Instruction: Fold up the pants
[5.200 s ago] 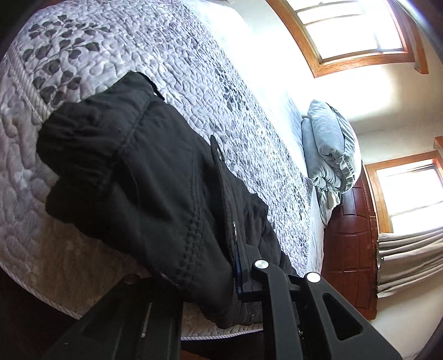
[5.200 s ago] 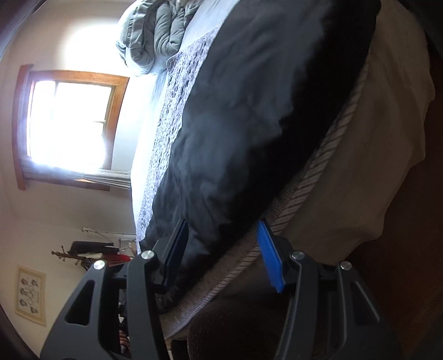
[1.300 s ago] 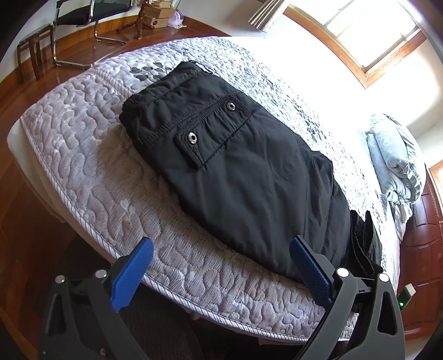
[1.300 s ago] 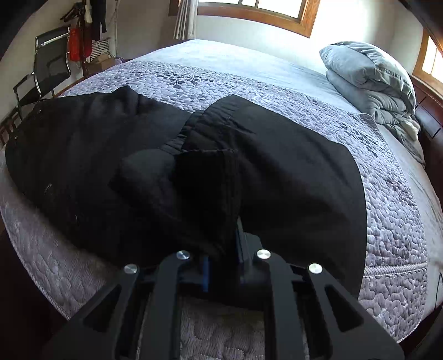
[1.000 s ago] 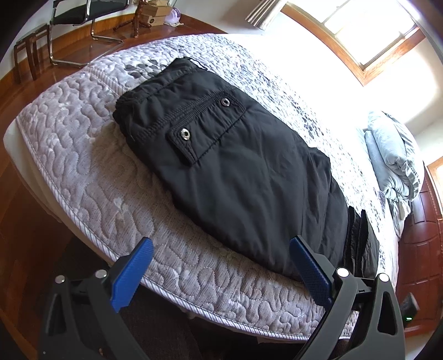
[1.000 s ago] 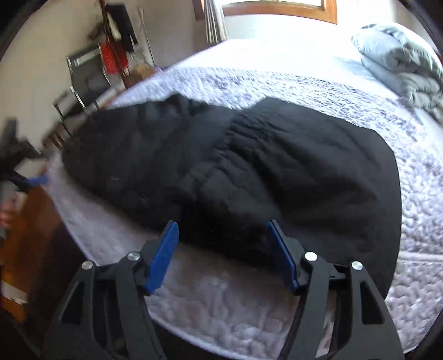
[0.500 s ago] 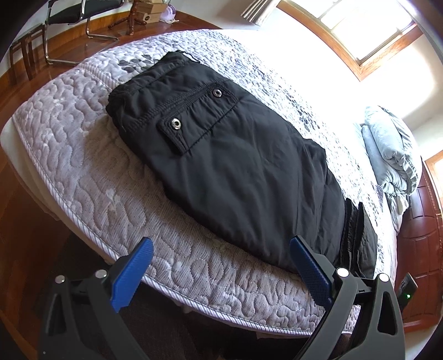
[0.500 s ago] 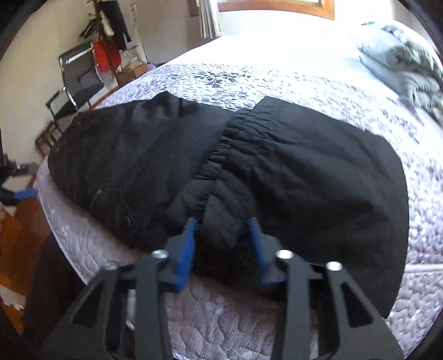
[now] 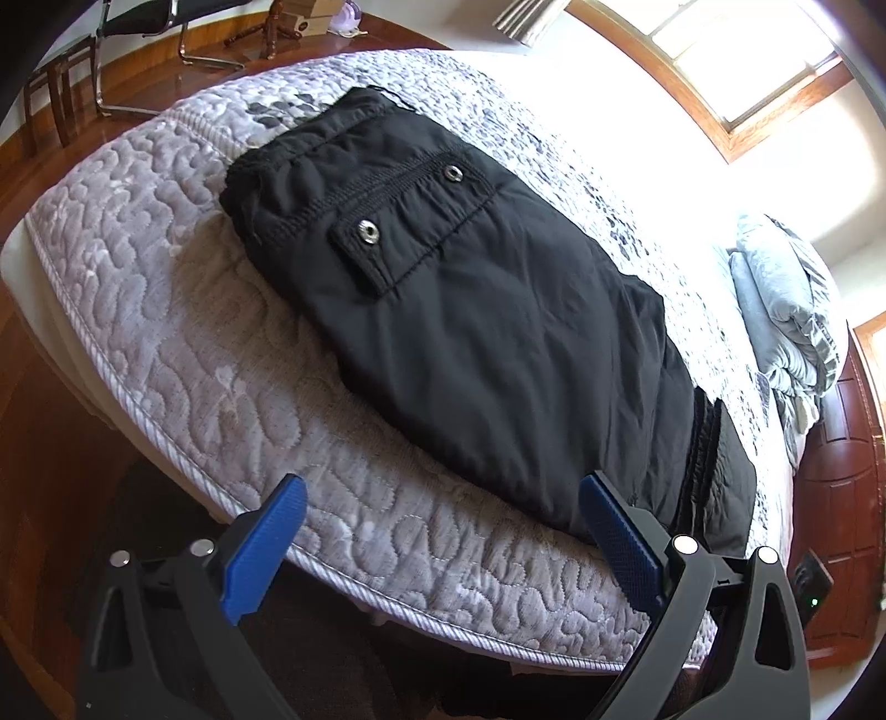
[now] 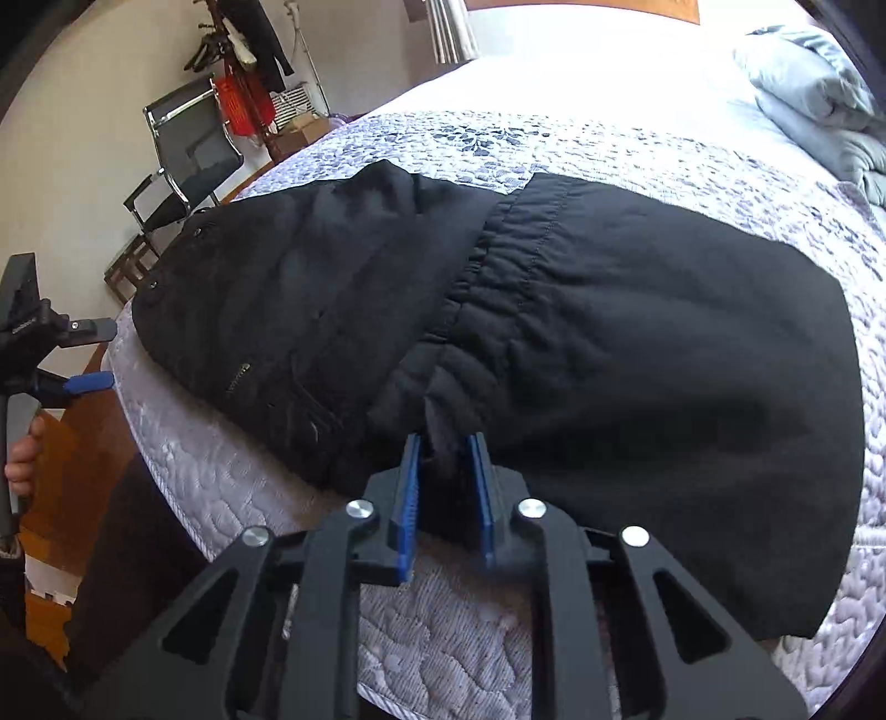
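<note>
Black pants (image 9: 476, 310) lie folded on the quilted grey bed (image 9: 183, 343), pocket snaps up, close to the near edge. In the right wrist view the pants (image 10: 637, 343) spread across the bed with a gathered hem seam in the middle. My left gripper (image 9: 443, 515) is open and empty, hovering off the bed edge in front of the pants. My right gripper (image 10: 446, 448) is shut on a bunch of the pants' near edge at the seam. The left gripper also shows at the far left of the right wrist view (image 10: 83, 382).
A folded grey duvet (image 9: 786, 310) lies at the bed's far end by a wooden headboard (image 9: 841, 454). Chairs (image 10: 188, 155) and a clothes rack (image 10: 243, 50) stand on the wooden floor beyond the bed. Bright windows (image 9: 736, 61) are behind.
My right gripper opened about a second ago, moved onto the pants' near edge and has closed on the fabric. My left gripper stayed open, shifting slightly along the bed edge.
</note>
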Motion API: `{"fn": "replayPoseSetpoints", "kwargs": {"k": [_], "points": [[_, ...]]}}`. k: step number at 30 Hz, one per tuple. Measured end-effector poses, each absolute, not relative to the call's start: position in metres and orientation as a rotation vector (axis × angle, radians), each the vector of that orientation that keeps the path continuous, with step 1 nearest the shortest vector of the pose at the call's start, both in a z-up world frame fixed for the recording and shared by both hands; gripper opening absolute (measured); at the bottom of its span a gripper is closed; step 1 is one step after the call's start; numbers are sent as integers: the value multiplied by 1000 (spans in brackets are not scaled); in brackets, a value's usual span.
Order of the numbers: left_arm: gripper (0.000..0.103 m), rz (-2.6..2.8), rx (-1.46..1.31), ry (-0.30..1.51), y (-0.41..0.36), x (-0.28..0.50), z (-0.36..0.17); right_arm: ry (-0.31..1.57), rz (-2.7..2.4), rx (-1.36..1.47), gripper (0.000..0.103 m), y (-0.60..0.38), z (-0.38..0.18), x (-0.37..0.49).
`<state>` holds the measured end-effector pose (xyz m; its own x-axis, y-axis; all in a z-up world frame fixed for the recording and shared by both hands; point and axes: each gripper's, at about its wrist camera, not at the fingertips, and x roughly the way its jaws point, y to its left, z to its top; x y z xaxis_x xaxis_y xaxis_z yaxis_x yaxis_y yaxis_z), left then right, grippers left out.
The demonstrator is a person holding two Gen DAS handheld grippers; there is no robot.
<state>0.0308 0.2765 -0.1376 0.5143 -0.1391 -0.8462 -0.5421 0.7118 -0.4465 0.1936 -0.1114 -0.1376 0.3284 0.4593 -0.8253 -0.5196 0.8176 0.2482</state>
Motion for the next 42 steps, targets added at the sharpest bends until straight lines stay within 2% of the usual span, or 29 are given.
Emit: {"fn": "replayPoseSetpoints", "kwargs": {"k": [2,7,8,10,17,28,39,42], "points": [[99,278,-793,1018,285,30,-138,1059,648,-39,37,-115,-135,190],[99,306,-943,964,319,18,-141,1025,638,6,44,-133,-114,177],[99,310,-987,944,328,14,-143,1006,634,32,51,-140,-106,172],[99,323,-1051,910,344,10,-148,987,612,90,56,-156,-96,165],[99,221,-1333,846,378,20,-184,992,517,149,56,-193,-90,161],[98,136,-1355,802,386,53,-191,1025,350,280,56,-247,-115,182],[98,120,-1403,755,389,80,-217,1043,334,282,56,-250,-127,192],[91,37,-1380,699,385,84,-205,1047,334,269,56,-247,-129,194]]}}
